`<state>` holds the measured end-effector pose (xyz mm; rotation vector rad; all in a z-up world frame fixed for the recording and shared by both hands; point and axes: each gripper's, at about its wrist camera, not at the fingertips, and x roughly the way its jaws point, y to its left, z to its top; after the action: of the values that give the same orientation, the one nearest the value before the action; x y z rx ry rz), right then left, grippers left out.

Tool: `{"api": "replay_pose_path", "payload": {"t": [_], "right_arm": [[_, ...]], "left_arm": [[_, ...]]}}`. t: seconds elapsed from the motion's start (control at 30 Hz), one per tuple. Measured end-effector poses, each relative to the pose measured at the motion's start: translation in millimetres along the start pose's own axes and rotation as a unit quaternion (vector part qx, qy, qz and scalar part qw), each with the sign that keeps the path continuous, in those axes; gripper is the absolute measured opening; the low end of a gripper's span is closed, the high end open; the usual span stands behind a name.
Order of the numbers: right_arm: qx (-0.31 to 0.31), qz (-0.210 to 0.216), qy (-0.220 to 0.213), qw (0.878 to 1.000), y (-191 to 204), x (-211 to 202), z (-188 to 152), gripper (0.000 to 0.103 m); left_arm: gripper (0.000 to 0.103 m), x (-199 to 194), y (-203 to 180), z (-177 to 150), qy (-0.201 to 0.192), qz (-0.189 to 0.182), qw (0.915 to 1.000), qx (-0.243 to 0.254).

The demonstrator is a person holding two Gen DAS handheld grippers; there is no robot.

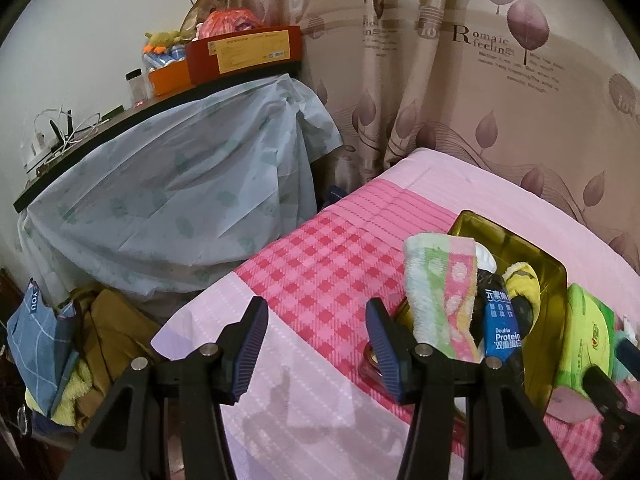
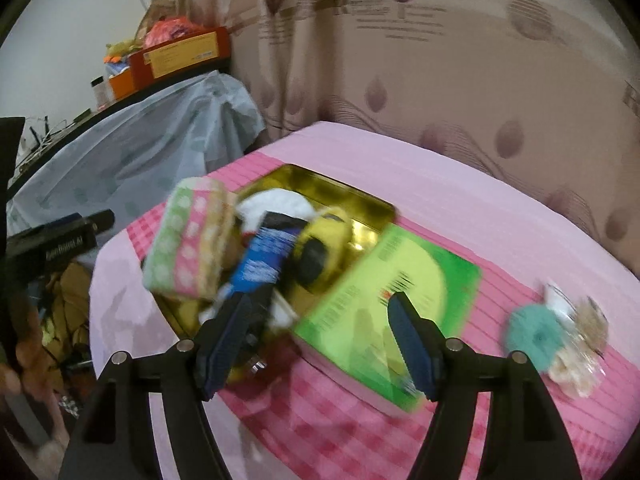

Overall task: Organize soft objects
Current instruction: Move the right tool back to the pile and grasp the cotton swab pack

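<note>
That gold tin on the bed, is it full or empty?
Full: the gold tin is heaped with a striped towel, a yellow plush toy and a blue drink pouch.

wrist views angled down, sharing gold tray (image 1: 516,232)

- A shiny gold tray (image 2: 362,196) sits on the pink checked bed cover (image 2: 460,184).
- A striped spotty towel (image 2: 188,240), a blue drink pouch (image 2: 260,264) and a yellow soft toy (image 2: 320,248) lie in the tray.
- A flat green packet (image 2: 380,292) lies just right of the tray.
- A round teal puff (image 2: 534,338) lies further right.
</note>
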<state>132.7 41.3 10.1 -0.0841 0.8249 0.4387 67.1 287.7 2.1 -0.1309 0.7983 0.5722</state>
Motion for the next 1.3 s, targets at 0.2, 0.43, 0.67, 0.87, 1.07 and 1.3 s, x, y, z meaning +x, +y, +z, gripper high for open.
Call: {"api": "replay_pose_path", "payload": {"t": [0.2, 0.43, 0.67, 0.87, 1.07, 1.3], "right_arm": [[0.036, -0.044, -0.005, 0.998, -52.2, -22.5, -27.7, 0.068], [0.095, -0.116, -0.001, 0.989, -131.8, -40.4, -56.3, 0.068], [0.155, -0.170, 0.008, 0.973, -205.6, -41.1, -60.1, 0.069], [0.207, -0.172, 0.035, 0.963, -247.8, -17.2, -43.1, 0.069], [0.243, -0.182, 0.074, 0.950, -269.6, 14.4, -29.7, 0.069], [0.250, -0.189, 0.107, 0.944, -275.7, 40.2, -36.9, 0.065]], "left_arm": [[0.052, -2.4, -4.2, -2.3, -0.005, 0.003, 1.0000, 0.006], [0.052, -5.5, -7.7, -4.2, -0.011, 0.006, 0.9998, 0.013], [0.052, -7.6, -13.7, -6.3, -0.015, 0.009, 0.9995, 0.026], [0.052, -7.9, -18.6, -7.5, -0.018, 0.010, 0.9991, 0.037], [0.052, -4.3, -21.6, -8.1, -0.015, 0.011, 0.9989, 0.043], [0.052, 2.2, -27.4, -9.3, -0.006, 0.012, 0.9982, 0.058]]}}
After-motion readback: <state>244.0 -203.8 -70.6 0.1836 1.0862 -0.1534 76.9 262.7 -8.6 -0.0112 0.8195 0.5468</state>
